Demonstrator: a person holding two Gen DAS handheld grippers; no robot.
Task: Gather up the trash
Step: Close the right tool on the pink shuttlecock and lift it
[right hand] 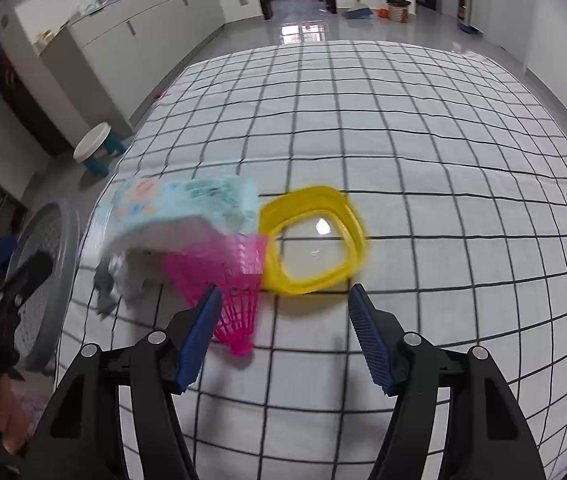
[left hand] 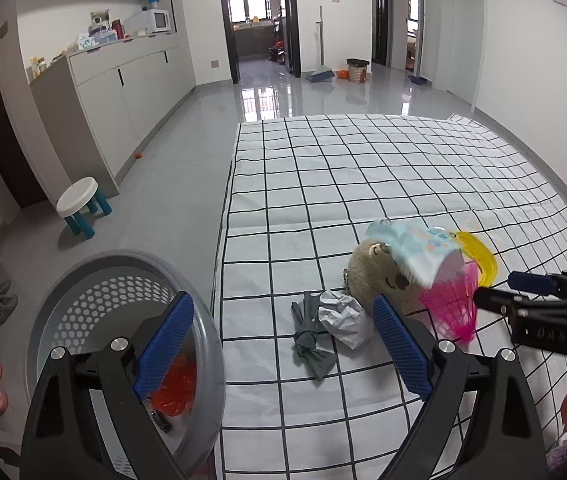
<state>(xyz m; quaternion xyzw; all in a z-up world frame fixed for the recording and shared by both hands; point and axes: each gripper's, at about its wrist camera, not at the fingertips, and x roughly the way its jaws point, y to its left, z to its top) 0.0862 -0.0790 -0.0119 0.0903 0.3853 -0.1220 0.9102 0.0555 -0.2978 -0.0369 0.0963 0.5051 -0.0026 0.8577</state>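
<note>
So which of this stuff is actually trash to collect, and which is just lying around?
Likely the job:
crumpled paper
knotted grey rag
pink shuttlecock
grey basket

Likely just lying about:
teddy bear
yellow lid
stool

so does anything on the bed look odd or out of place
Yes. A small heap sits on the checked bed sheet near its left edge: a light blue diaper draped over a tan plush bear, a pink mesh shuttlecock on its side, a yellow-rimmed lid, crumpled white paper and a knotted grey cloth.

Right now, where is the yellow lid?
On the checked sheet, the yellow lid lies ahead of the open right gripper, right of the pink shuttlecock.
</note>
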